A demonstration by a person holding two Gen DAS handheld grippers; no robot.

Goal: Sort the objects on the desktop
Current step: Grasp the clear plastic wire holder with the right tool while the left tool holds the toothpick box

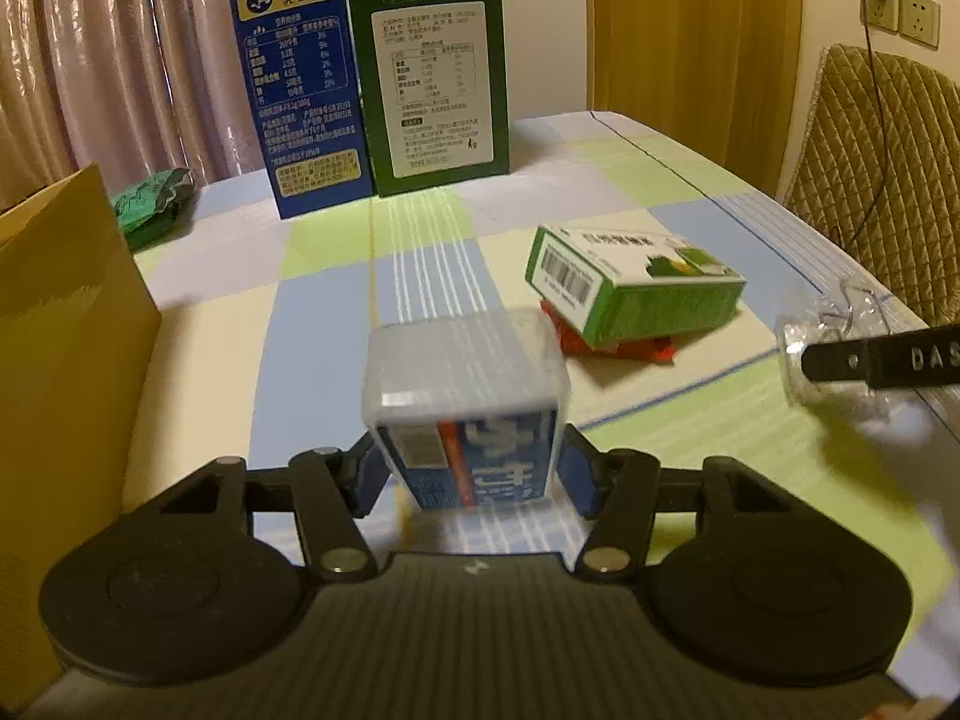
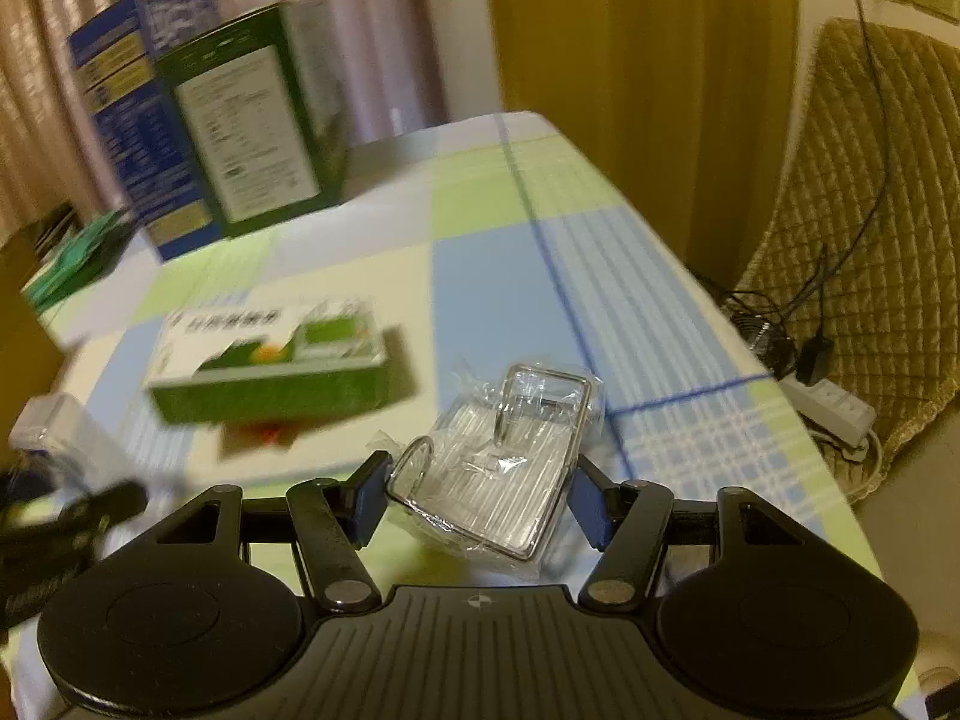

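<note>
My left gripper (image 1: 474,468) is shut on a small clear plastic box with a blue label (image 1: 465,408) and holds it above the checked tablecloth (image 1: 312,324). My right gripper (image 2: 480,492) is shut on a clear plastic packet with a metal wire hook (image 2: 498,450); the packet also shows at the right of the left wrist view (image 1: 840,354). A green and white medicine box (image 1: 630,288) lies on a red packet (image 1: 600,348) mid-table; the box also shows in the right wrist view (image 2: 270,360). The clear box shows at the left of the right wrist view (image 2: 54,426).
A tall blue carton (image 1: 294,72) and a green carton (image 1: 432,78) stand at the table's far side. A green foil bag (image 1: 150,204) lies far left. A yellow cardboard box (image 1: 60,312) stands at the left. A quilted chair (image 1: 870,180), cable and power strip (image 2: 834,408) are beyond the right edge.
</note>
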